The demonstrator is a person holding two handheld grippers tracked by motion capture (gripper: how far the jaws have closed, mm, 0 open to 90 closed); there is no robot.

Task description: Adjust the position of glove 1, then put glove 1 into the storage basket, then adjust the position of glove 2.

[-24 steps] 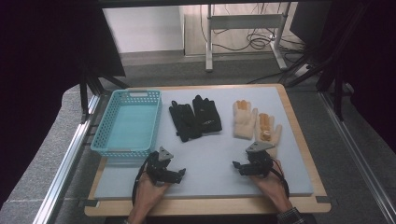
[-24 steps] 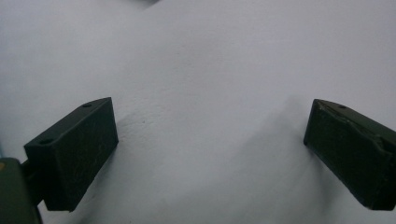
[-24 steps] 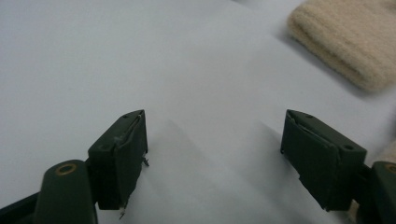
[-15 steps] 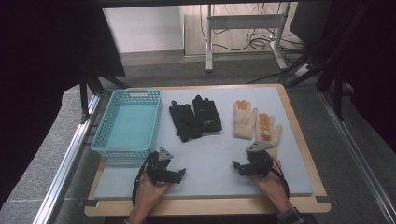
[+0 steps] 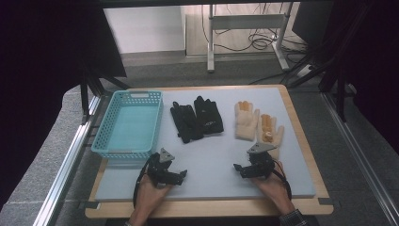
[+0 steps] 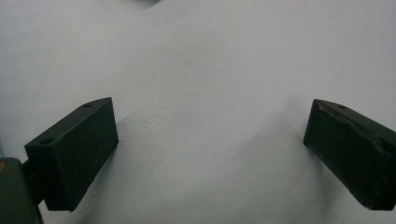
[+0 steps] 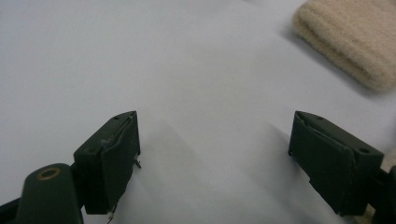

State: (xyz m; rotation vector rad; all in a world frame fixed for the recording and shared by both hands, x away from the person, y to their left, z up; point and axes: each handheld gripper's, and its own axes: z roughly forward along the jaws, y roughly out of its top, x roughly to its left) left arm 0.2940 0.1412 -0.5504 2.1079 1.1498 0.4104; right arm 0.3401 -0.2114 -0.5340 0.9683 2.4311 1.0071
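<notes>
A person sits at the near edge of a pale grey table [image 5: 207, 155] framed in light wood, holding a black two-jaw gripper in each hand. The left gripper [image 5: 181, 174] rests low over bare mat at the near left, and in the left gripper view its jaws stand wide apart with nothing between them. The right gripper [image 5: 237, 168] sits at the near right, and in the right gripper view its jaws are also spread wide and empty over the mat.

Closest to the right gripper lie the cream gloves [image 5: 259, 125], a pair of fuzzy knitted beige gloves laid flat with fingers pointing to the far side. Orange patches mark some fingers. The nearer glove's cuff lies just beside the right gripper, and a soft beige edge of it [image 7: 350, 39] appears at the far right of the right gripper view.

To their left, near the middle of the table, lie the black gloves [image 5: 196, 120], flat and overlapping. Any writing on them is too small to read.

At the far left stands a turquoise plastic basket [image 5: 106, 141] with latticed walls; its inside is bare
</notes>
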